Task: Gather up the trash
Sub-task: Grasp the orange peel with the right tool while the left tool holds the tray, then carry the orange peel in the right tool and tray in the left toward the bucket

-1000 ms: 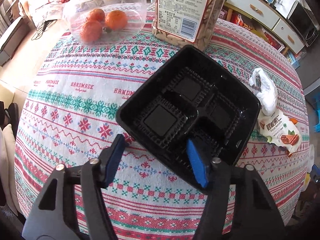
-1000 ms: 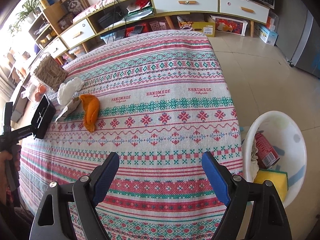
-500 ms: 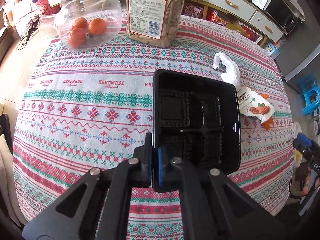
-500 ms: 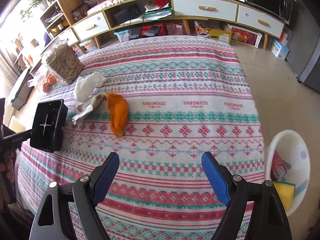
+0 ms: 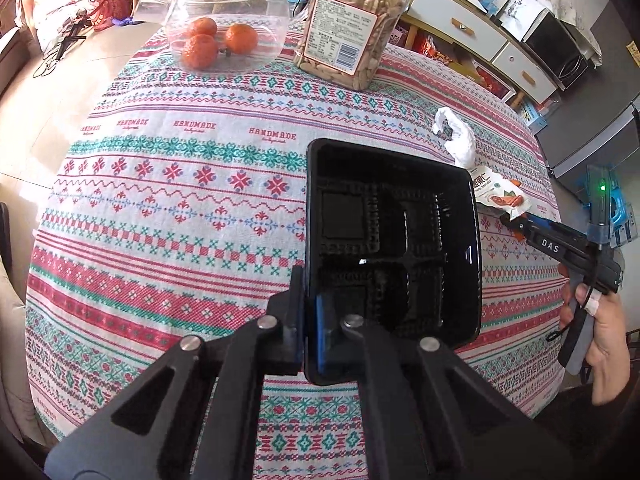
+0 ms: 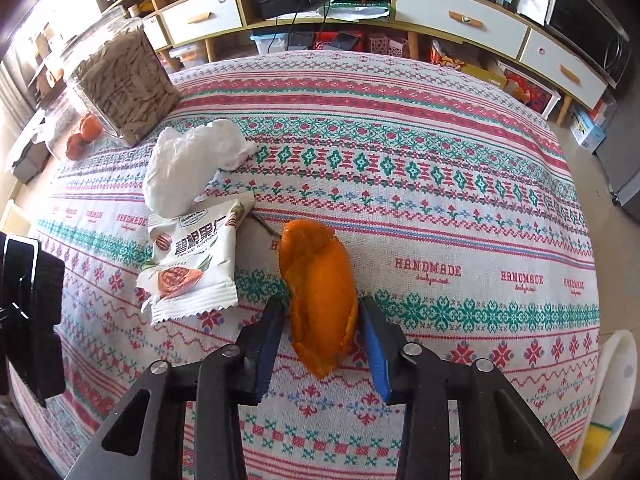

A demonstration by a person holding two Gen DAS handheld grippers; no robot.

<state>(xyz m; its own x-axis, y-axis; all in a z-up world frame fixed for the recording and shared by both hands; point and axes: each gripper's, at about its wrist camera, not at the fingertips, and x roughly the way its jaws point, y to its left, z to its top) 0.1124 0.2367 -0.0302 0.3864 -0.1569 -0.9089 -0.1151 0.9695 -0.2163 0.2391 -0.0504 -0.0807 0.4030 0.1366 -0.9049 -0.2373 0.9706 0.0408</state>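
Note:
My left gripper [image 5: 310,320] is shut on the near rim of a black compartment tray [image 5: 392,240], which hangs tilted above the patterned tablecloth. In the right wrist view the tray [image 6: 40,312] shows edge-on at the far left. An orange peel [image 6: 320,280] lies on the cloth between the closing jaws of my right gripper [image 6: 321,314], with the blue pads against its two sides. Just left of the peel lie a white snack wrapper [image 6: 192,264] and a crumpled white tissue [image 6: 188,168]. The left wrist view shows the right gripper [image 5: 510,222] beside the wrapper [image 5: 496,194], held by a hand [image 5: 600,332].
A jar of biscuit sticks [image 5: 348,28] and a glass jar of tangerines [image 5: 224,20] stand at the table's far side. A white bin [image 6: 616,392] with a yellow sponge sits on the floor off the table's right edge. Low cabinets line the wall.
My left gripper closed on the tray's rim and lifted it, tilting it upright. My right gripper travelled across the table to the orange peel, and its jaws narrowed around it.

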